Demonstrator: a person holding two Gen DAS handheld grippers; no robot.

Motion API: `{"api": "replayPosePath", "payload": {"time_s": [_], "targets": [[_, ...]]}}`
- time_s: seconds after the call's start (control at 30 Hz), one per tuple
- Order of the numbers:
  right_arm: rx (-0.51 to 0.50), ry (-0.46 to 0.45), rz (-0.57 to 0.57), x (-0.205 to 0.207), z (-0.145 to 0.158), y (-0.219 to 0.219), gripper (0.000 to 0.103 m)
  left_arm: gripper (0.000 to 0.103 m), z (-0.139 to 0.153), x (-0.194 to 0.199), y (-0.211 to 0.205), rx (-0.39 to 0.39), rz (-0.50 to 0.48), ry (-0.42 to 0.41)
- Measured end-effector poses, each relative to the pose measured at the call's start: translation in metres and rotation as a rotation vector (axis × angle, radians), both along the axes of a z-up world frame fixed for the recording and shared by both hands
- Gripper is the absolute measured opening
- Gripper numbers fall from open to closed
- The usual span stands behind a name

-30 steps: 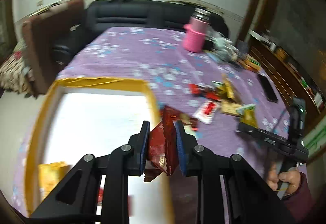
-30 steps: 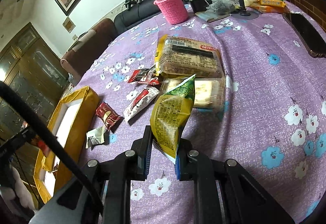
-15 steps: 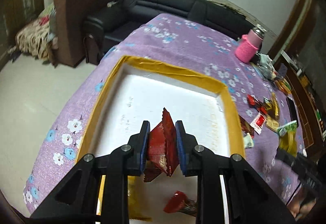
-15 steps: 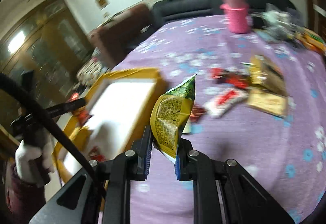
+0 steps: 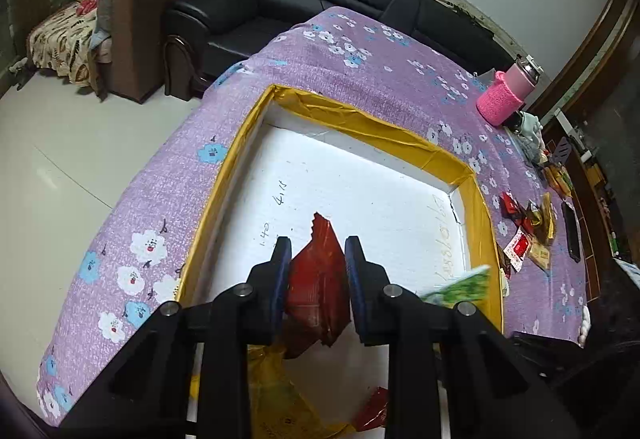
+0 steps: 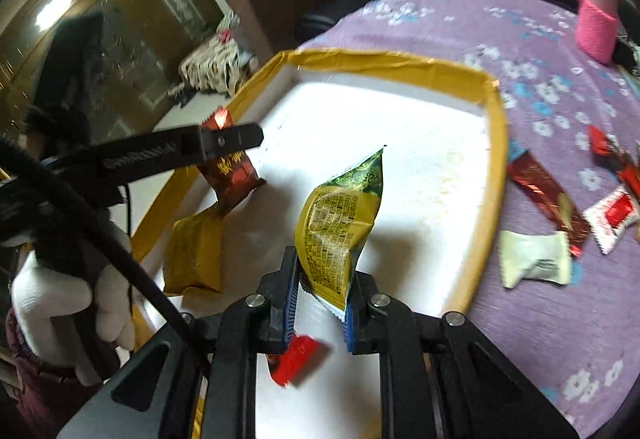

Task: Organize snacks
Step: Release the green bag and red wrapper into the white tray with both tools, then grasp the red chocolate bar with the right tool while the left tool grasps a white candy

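- Nearest, left gripper [image 5: 316,275]: clamped on a dark red snack packet [image 5: 318,279], over the white tray [image 5: 360,191].
- Right gripper [image 6: 320,295]: pinching a yellow-green snack bag [image 6: 340,223] above the same tray.
- Tray floor: yellow packet [image 6: 192,251], small red sweet [image 6: 296,359].
- Loose snacks [image 6: 540,195] at 3 o'clock on the purple cloth [image 5: 168,199].
- Pink-sleeved flask [image 5: 508,95] at 1 o'clock, farthest.

Purple floral tablecloth [image 5: 360,79]; yellow-rimmed white box [image 5: 360,127]; red packet [image 5: 316,279]; yellow-green packet [image 6: 340,223]; pink flask [image 5: 508,95].

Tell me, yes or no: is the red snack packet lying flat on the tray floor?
No; the red snack packet hangs in the left gripper above the yellow-rimmed white tray.
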State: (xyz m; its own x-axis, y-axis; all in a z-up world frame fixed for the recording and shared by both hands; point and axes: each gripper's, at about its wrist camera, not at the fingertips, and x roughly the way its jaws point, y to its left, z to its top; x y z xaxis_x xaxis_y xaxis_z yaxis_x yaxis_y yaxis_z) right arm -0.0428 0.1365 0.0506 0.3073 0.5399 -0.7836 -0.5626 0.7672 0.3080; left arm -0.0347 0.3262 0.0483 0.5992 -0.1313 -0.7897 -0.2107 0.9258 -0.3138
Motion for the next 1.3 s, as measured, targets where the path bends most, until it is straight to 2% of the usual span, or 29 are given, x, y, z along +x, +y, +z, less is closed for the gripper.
{"api": "replayPosePath", "payload": {"time_s": [0.23, 0.53, 0.7, 0.8, 0.87, 1.0, 1.17, 1.3], "targets": [[-0.044, 0.029, 0.021, 0.010, -0.012, 0.027, 0.016, 0.036, -0.003, -0.001, 0.009, -0.048, -0.011, -0.002], [-0.056, 0.040, 0.027, 0.014, -0.013, 0.032, 0.022, 0.057, 0.016, -0.018, 0.014, -0.080, 0.010, -0.065], [-0.026, 0.038, 0.016, 0.004, -0.006, 0.023, 0.025, 0.077, 0.032, -0.037, 0.013, -0.090, 0.044, -0.112], [-0.013, 0.014, 0.012, -0.005, 0.002, 0.016, 0.030, 0.079, 0.040, -0.052, 0.011, -0.153, 0.045, -0.150], [0.002, -0.004, 0.005, -0.011, 0.008, 0.007, 0.032, 0.080, 0.043, -0.064, 0.009, -0.227, 0.042, -0.181], [0.039, -0.031, -0.022, -0.023, 0.017, -0.017, 0.037, 0.081, 0.047, -0.084, -0.008, -0.306, 0.047, -0.218], [0.083, -0.027, -0.091, -0.032, 0.018, -0.062, 0.039, 0.084, 0.050, -0.107, -0.038, -0.345, 0.068, -0.282], [0.102, -0.018, -0.172, -0.035, 0.013, -0.110, 0.041, 0.084, 0.048, -0.111, -0.067, -0.360, -0.023, -0.252]]}}
